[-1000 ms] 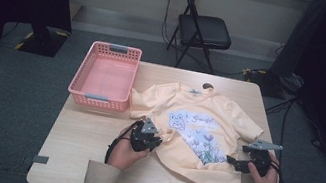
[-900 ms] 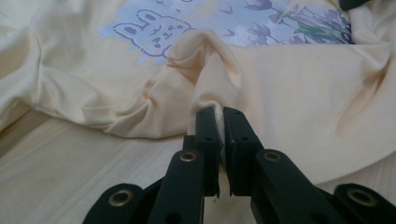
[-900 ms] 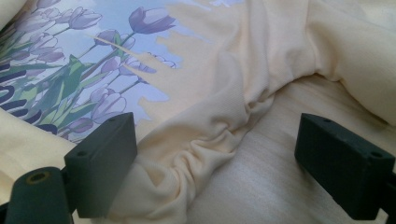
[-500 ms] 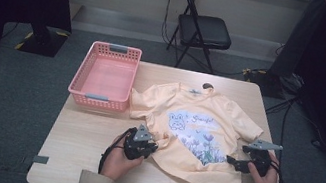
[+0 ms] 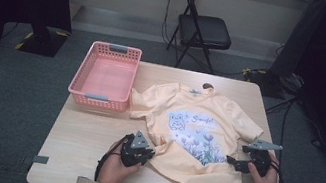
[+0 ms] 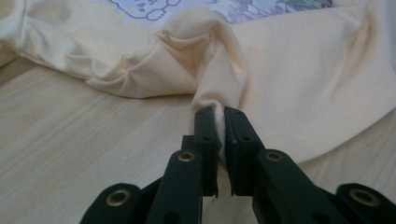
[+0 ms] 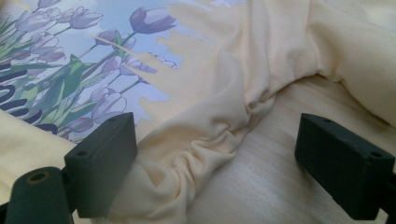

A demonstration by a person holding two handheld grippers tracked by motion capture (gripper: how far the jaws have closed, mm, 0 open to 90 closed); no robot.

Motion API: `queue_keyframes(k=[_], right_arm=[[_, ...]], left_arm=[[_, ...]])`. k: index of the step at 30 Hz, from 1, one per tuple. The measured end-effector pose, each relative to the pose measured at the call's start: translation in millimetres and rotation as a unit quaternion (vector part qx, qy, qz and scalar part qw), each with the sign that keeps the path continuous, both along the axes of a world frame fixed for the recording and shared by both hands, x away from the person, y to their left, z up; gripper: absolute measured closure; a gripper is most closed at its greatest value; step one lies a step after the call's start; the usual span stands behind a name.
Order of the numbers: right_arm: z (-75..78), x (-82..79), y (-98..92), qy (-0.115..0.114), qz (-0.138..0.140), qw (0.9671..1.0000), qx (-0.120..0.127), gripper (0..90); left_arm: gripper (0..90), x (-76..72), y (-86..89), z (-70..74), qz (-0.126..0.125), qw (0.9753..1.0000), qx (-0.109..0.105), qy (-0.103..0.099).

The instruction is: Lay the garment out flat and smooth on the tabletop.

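**Pinching the T-shirt's sides for a fold**

A pale yellow T-shirt (image 5: 198, 138) is lying face up across the right half of the desk (image 5: 84, 154), collar toward the far edge and hem toward the near edge, with a tulip print on its chest. A pink basket (image 5: 105, 78) is sitting at the far left corner, just beside one sleeve.

The left gripper (image 6: 220, 126) is clamping a narrow fold of the shirt's left side, its jaws nearly together with cloth bunching up between them. The right gripper (image 7: 215, 158) is standing wide, its jaws straddling a gathered ridge of the right side seam without pressing it.

The fabric is looking light, thin and limp, so it is likely to sag and drag wherever it is not supported. Taking both side edges at matching heights, through all layers, seems the safest hold; a shallow pinch may be slipping out of the smooth jaws once lifted.
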State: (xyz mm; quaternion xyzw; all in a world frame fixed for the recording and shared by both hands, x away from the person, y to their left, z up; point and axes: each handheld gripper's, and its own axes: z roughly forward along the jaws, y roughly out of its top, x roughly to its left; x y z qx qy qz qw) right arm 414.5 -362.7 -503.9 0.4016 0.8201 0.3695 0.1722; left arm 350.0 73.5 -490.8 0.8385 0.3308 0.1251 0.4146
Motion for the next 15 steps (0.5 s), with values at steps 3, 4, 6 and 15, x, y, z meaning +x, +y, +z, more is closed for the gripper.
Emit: queue_keyframes(k=[3, 4, 6, 15], right_arm=[[0.0, 0.0, 0.0, 0.000, 0.000, 1.0000, 0.000, 12.1], [0.0, 0.0, 0.0, 0.000, 0.000, 1.0000, 0.000, 12.1], [0.0, 0.0, 0.0, 0.000, 0.000, 1.0000, 0.000, 12.1], [0.0, 0.0, 0.2, 0.000, 0.001, 1.0000, 0.000, 12.1]], left_arm=[[83.9, -4.3, 2.0, 1.0, -0.002, 1.0000, 0.002, 0.001], [83.9, -5.8, 2.9, 1.3, -0.002, 1.0000, 0.002, 0.001], [83.9, -8.3, 5.0, 1.6, -0.001, 1.0000, 0.000, 0.001], [70.7, -13.7, 9.6, 1.2, 0.010, 0.9997, -0.020, 0.009]])
